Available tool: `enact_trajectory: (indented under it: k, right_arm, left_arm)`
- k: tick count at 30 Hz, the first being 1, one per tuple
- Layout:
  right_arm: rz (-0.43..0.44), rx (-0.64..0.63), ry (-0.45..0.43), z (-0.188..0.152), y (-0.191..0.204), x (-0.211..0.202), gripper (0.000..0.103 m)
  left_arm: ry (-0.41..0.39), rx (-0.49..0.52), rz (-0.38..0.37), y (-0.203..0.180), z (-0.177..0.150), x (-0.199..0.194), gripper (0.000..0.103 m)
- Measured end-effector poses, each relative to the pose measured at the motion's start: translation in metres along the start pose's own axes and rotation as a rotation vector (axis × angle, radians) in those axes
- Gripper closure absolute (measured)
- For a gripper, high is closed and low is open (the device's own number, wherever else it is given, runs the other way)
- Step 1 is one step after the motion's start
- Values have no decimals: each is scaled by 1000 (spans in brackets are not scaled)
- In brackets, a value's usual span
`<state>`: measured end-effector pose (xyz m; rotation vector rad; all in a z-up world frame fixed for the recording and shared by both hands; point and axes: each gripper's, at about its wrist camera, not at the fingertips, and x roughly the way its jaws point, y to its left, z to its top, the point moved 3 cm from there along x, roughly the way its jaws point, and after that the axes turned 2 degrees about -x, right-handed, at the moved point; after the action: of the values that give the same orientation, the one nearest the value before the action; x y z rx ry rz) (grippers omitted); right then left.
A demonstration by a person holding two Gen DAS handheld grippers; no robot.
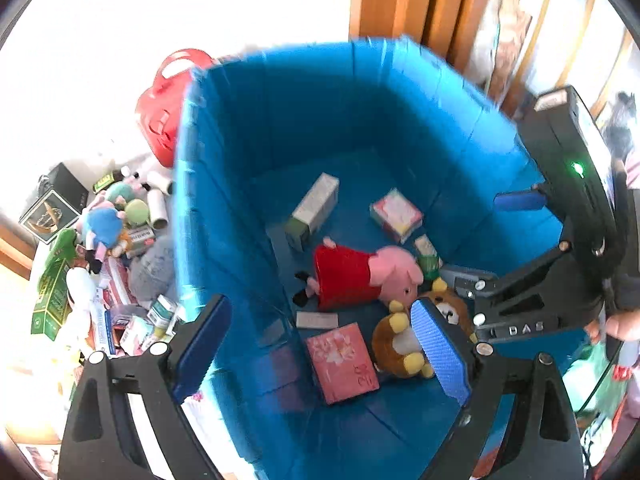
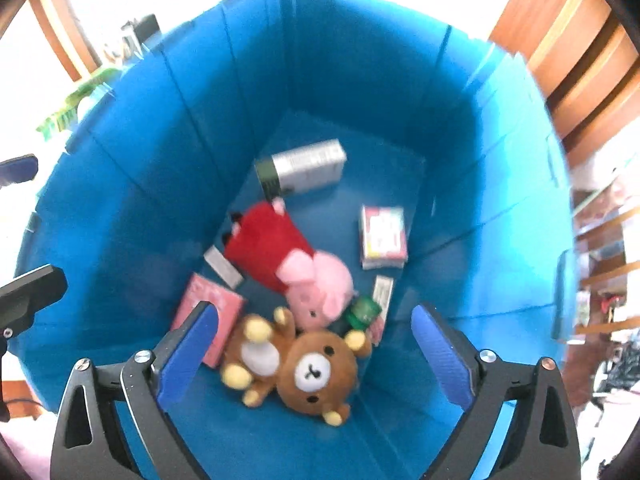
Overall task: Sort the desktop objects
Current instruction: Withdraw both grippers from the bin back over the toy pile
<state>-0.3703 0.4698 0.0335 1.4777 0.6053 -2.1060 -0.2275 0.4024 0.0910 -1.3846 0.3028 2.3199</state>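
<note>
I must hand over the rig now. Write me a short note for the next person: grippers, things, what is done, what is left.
Left gripper: open, empty, above the blue bin.
Right gripper: open, empty, above the same bin.
Done: in the bin lie the pig plush, the bear plush, the pink box and other small boxes.
Left: the pile of toys and boxes beside the bin.

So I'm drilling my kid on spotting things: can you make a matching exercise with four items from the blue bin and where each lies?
Things:
1. brown bear
2. pink pig
3. silver box
4. pink flowered box

Places:
A. far end of the bin floor
B. nearest the right hand-held gripper
C. beside the bear, flat on the floor
D. middle, in a red dress

Pairs: 1-B, 2-D, 3-A, 4-C
</note>
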Motion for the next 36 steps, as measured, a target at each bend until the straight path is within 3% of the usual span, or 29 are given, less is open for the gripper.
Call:
enact_trajectory:
  k: [6, 13, 21, 29, 36]
  right_arm:
    - [-13, -26, -133, 10, 46, -47, 2]
    - [40, -56, -258, 25, 127, -90, 1]
    - [59, -88, -391, 45, 245, -110, 0]
    - [109, -59, -516, 55, 366, -91, 0]
    - [161, -4, -504, 59, 415, -49, 0]
  left_arm:
    - [-178, -50, -13, 45, -18, -56, 11]
    - [-306, -87, -11, 113, -55, -109, 11]
    - [-498, -121, 132, 231, -124, -164, 11]
    - [-522, -217, 161, 368, -200, -172, 11]
    - [-512, -370, 238, 459, -263, -141, 11]
